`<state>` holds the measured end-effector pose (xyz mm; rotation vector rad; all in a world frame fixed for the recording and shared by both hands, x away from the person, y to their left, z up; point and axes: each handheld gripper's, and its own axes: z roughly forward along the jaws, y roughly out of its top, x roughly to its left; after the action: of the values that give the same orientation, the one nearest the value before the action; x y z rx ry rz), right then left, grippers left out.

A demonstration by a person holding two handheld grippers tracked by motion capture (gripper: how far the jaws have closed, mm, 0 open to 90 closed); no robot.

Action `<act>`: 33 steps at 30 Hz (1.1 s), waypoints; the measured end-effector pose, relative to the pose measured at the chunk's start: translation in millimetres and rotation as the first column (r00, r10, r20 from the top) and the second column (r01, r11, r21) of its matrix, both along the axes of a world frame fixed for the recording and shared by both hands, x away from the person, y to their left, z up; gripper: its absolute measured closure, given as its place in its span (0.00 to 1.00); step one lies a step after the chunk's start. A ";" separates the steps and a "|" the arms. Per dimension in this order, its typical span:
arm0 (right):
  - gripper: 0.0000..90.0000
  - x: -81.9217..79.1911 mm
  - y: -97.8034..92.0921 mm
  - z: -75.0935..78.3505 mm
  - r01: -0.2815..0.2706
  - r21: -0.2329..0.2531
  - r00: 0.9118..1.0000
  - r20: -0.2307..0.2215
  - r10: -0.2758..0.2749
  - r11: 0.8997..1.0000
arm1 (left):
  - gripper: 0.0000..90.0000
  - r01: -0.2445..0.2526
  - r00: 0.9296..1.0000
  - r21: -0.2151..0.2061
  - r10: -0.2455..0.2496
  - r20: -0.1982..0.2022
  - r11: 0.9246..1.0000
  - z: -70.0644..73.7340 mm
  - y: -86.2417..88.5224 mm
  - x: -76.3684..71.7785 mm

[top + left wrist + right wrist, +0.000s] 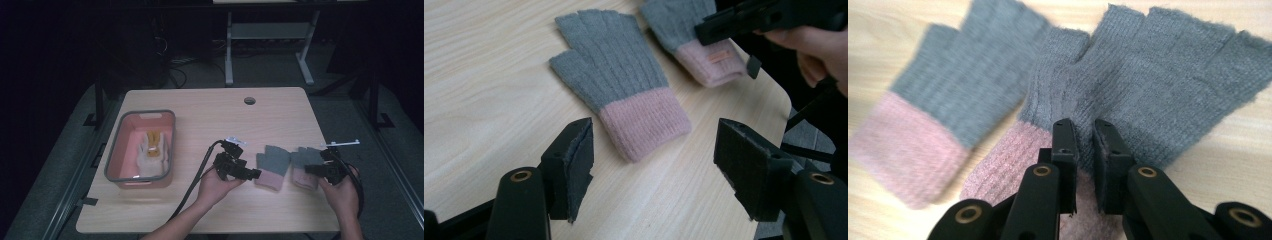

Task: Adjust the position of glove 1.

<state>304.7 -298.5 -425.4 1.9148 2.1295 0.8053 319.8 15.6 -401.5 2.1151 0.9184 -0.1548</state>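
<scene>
Grey-and-pink right glove (1158, 85) seemingly pinched between right gripper (1085, 131) jaws.

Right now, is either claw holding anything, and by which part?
Left claw is open and holds nothing. Right claw is nearly closed over the right glove near where its grey meets the pink cuff; whether it pinches the knit cannot be told.

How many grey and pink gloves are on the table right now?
2. One glove lies flat just ahead of the left gripper; the other glove lies beside it, under the right gripper. The pink bin holds differently coloured fabric that might hide more.
</scene>
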 end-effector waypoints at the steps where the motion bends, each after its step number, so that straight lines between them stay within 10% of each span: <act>1: 0.90 0.0 0.0 0.0 0.000 0.000 1.000 0.000 0.000 1.000 | 0.36 0.000 1.000 0.000 0.000 0.000 1.000 0.0 0.0 0.0; 33: 0.90 21.3 92.1 15.3 -0.079 0.005 0.997 -0.007 0.079 0.997 | 0.36 -0.028 0.999 -0.009 0.029 0.018 1.000 -4.5 22.8 2.6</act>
<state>326.0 -206.5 -410.1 1.8481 2.2222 0.8200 322.3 38.4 -406.1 2.0915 0.9355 -0.1249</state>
